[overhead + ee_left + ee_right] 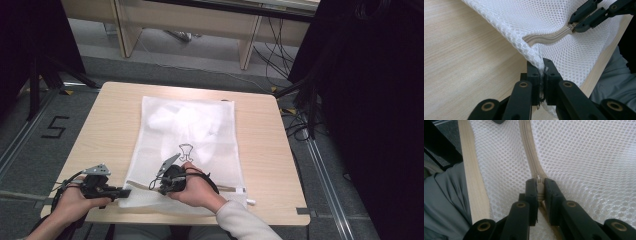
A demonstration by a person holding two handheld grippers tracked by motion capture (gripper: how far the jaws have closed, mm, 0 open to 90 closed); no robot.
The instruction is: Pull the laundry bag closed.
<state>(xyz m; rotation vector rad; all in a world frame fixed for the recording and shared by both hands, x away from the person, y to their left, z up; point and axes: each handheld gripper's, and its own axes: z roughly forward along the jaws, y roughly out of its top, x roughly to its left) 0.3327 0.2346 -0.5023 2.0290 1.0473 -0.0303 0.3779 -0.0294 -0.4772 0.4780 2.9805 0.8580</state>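
The left gripper (541, 75) has its fingers (533, 75) pressed together on the corner of a white mesh laundry bag (185, 145), the netting pinched into a thin fold between the pads; in the high view this gripper (120, 192) sits at about 7 o'clock on the worktop (110, 125), at the bag's near left corner. The right gripper (539, 190) is likewise clamped, its fingers (550, 192) closed on the beige zipper (530, 152) where the pull sits between the pads; from above it (167, 182) lies on the bag's near edge at about 6 o'clock, just right of the left one. In the left gripper view the zipper (554, 37) runs in a wavy line across the mesh towards the right gripper's black fingers (584, 18) at 1 o'clock. The bag lies flat in the middle of the pale wood-grain worktop, with something white bunched inside its far half and a small black line drawing (186, 150) on its near half. Around the worktop is grey floor with a marking like a 5 (54, 127) at 9 o'clock, loose cables (277, 55) at 1 o'clock, dark curtains (370, 100) at either side, and a pale desk (200, 22) beyond at 12 o'clock. Counted: one bag, one zipper, two grippers, two hands.
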